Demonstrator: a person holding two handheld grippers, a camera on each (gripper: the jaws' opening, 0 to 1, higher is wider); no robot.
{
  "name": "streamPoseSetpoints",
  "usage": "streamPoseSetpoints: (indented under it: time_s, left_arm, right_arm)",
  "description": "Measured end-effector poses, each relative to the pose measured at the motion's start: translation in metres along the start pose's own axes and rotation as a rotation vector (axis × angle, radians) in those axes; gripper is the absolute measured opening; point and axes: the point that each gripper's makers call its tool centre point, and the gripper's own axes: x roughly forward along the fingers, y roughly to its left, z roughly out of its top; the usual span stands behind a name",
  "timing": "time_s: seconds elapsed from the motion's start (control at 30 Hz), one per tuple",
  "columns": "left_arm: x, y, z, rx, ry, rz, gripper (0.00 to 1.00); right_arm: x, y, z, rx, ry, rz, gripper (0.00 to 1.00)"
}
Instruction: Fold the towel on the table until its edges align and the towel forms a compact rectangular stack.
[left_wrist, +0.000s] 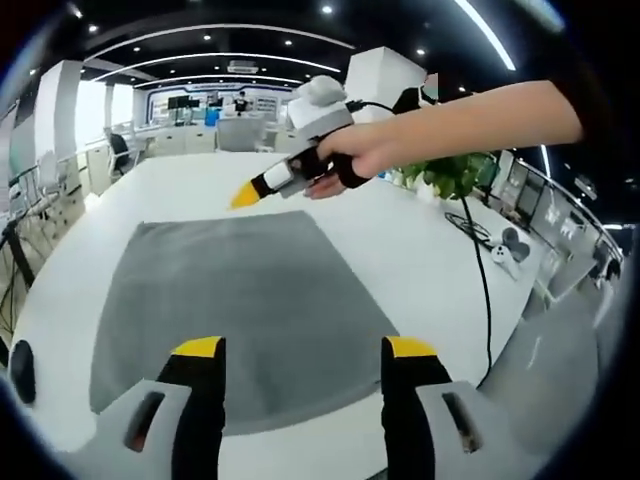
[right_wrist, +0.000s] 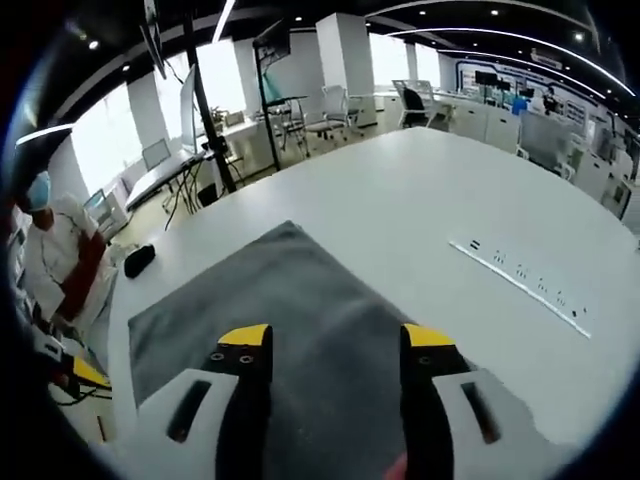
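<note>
Left gripper view: towel (left_wrist: 240, 310) flat on worktop (left_wrist: 420, 250), unfolded; left claw (left_wrist: 305, 350) and right claw (right_wrist: 335, 340) open, empty. Next: grasp near corners.

Grey towel (left_wrist: 240, 310) flat on white table (left_wrist: 420, 250), left gripper (left_wrist: 305, 350) above

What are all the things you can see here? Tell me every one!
towel: one, grey, spread flat on the table
table: one, white, large, under the towel
plant: one, green, at the table's far side, in the left gripper view
cable: one, black, running across the table
controller: one, white, near the table's edge
power strip: one, white, set in the tabletop
left tongs: one, grey with yellow tips, open over the towel's near edge
right tongs: one, same colours, open above the towel
hand: one, holding the right tongs
</note>
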Motion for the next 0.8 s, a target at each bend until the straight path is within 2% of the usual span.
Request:
streamPoseSetpoints:
  time_s: [0.2,0.37,0.6,0.8]
  left_arm:
    - [0.01,-0.021,0.006,0.045,0.006,-0.052,0.62]
    - [0.02,-0.048,0.008,0.088,0.021,-0.145,0.62]
    - [0.032,-0.079,0.0,0.145,0.075,-0.244,0.57]
    - [0.042,-0.097,-0.013,0.154,0.119,-0.304,0.51]
  right_arm:
    - [-0.018,-0.02,-0.013,0.017,0.005,-0.026,0.5]
    - [-0.029,-0.04,-0.024,0.036,0.007,-0.049,0.49]
    - [-0.039,-0.057,-0.044,0.071,0.025,-0.07,0.48]
    - [-0.046,-0.068,-0.065,0.087,0.05,-0.09,0.46]
